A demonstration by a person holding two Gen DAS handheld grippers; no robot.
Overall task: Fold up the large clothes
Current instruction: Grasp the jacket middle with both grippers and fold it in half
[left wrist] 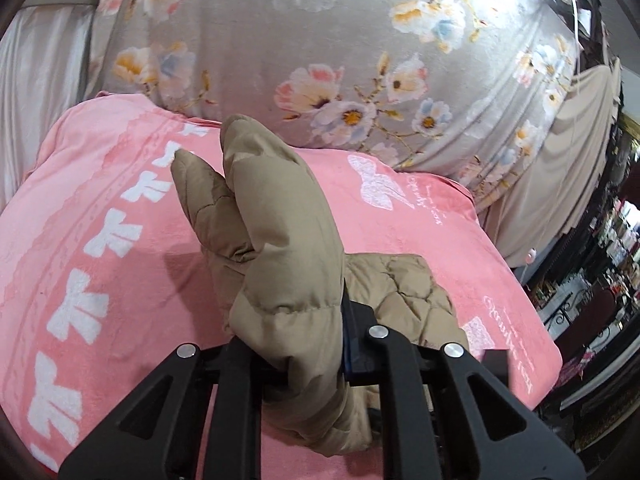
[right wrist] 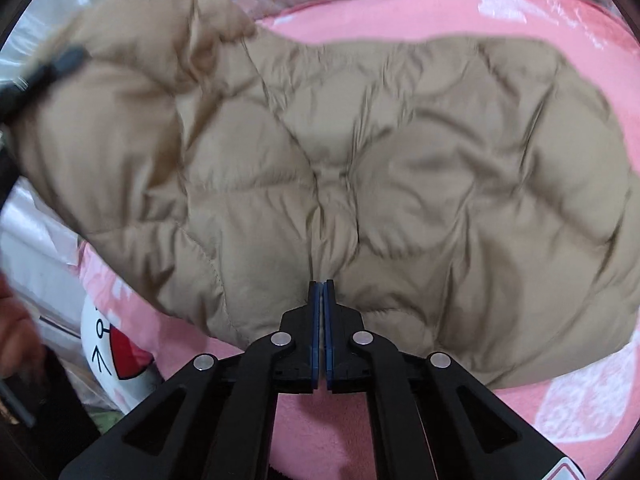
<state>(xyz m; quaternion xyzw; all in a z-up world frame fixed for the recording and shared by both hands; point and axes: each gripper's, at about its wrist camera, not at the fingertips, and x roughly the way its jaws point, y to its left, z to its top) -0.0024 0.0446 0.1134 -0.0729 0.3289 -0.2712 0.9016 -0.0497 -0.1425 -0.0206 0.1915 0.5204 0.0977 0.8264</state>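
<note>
On the pink blanket point(right wrist: 320, 432) lies a tan puffy jacket point(right wrist: 360, 168), spread wide across the middle of it. A flowery sheet point(left wrist: 320, 40) shows beyond the blanket's far edge.

At the jacket's left side, the left claw point(left wrist: 308, 344) is clamped on a thick bunch of it. That part, maybe a sleeve, sticks up above the blanket in two fat lumps.

At the jacket's near edge, by the middle seam, sits the right claw point(right wrist: 322, 300). Its two blue pads are pressed together. The tips touch the jacket, but I cannot tell if they pinch any cloth.

I think the jacket is light, soft and squashy. It is full of fluff, so it will spring back up when let go. Its skin looks smooth and may slip. A good place to grab is a stitched seam or the hem, where it is thin. The fat parts would be hard to hold, so each fold likely needs pressing flat.
</note>
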